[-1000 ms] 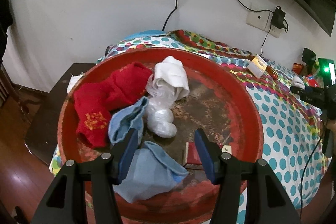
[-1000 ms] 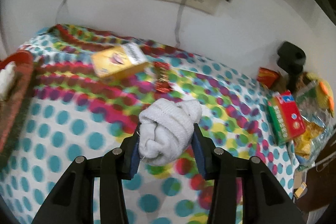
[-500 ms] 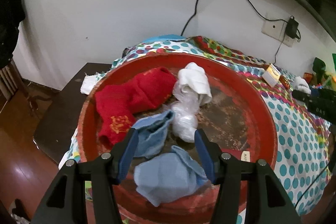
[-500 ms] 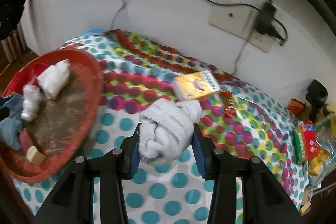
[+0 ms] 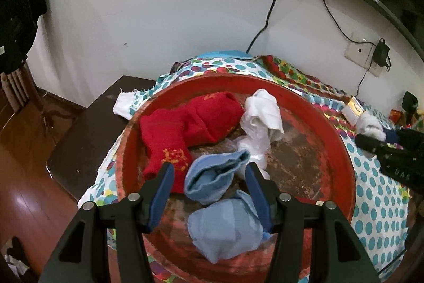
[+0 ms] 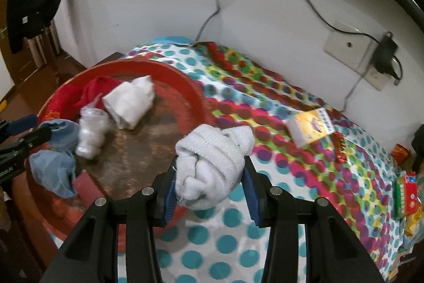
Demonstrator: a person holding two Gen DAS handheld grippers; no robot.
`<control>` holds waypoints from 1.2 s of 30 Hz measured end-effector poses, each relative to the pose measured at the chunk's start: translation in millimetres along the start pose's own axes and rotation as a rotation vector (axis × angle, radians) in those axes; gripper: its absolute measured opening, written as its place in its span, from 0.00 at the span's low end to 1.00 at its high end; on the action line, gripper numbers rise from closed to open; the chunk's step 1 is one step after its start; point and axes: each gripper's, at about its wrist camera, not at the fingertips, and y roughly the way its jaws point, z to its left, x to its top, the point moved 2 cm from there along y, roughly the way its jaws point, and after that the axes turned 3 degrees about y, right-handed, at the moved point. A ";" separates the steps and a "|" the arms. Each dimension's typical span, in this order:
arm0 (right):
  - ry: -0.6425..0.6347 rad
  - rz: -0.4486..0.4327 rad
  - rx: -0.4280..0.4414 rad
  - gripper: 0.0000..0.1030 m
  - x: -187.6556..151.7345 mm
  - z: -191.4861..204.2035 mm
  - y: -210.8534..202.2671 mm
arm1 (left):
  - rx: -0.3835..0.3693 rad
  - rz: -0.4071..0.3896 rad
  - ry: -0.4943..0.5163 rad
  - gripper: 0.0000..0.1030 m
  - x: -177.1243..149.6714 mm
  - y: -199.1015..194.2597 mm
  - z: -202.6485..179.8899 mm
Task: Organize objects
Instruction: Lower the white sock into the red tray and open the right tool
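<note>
Socks were the business at hand. Nearest the right wrist camera, the right claw (image 6: pixel 209 187) was clamped on a rolled white sock bundle (image 6: pixel 212 169), held in the air over the near rim of the red tray (image 6: pixel 185 78), not yet set down. The left claw (image 5: pixel 209 192) stood apart and empty, its blue pads either side of a light blue sock (image 5: pixel 214 177) without touching it, as far as could be judged.

Inside the tray lay a second blue sock (image 5: pixel 225 230), a red sock pair (image 5: pixel 190 123), a folded white sock (image 5: pixel 265 110), a crumpled clear plastic bag (image 5: pixel 251 147) and a small dark red box (image 6: pixel 87 187). Most of the soft things seemed gathered already; the held bundle looked like the next to join them.

Left out on the polka-dot cloth (image 6: pixel 265 123) covering the bench were a yellow packet (image 6: pixel 312 126), a small red wrapper (image 6: pixel 340 147) and a red and green box (image 6: pixel 405 192) near the far edge.

Beyond, a white wall carried a socket plate (image 6: pixel 352 49) with a black adapter (image 6: pixel 387 55) and trailing cables. A dark side table (image 5: pixel 92 129) stood left of the tray, over a wooden floor (image 5: pixel 23 203).
</note>
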 end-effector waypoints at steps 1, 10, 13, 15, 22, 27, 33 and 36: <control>-0.003 0.001 0.005 0.40 1.2 3.9 0.9 | 0.006 -0.001 -0.003 0.56 0.1 -0.1 1.4; -0.026 0.017 0.072 0.40 11.6 43.5 10.0 | 0.011 0.017 -0.044 0.56 -1.5 4.1 15.9; -0.018 0.029 0.097 0.40 13.8 51.8 14.1 | 0.021 0.018 -0.054 0.56 -1.8 4.8 20.0; -0.016 0.035 0.108 0.40 14.8 57.1 16.8 | 0.018 0.023 -0.067 0.56 -2.1 5.8 22.9; -0.031 0.054 0.131 0.40 14.3 72.3 24.7 | 0.001 0.035 -0.087 0.56 -2.6 8.7 25.9; -0.033 0.066 0.137 0.40 11.7 76.7 29.5 | -0.004 0.039 -0.080 0.56 -2.9 9.5 24.0; -0.033 0.073 0.138 0.41 10.5 77.8 36.0 | -0.004 0.041 -0.082 0.56 -3.2 11.2 23.6; -0.027 0.077 0.141 0.43 10.1 77.8 37.7 | -0.005 0.043 -0.085 0.56 -3.5 12.2 23.7</control>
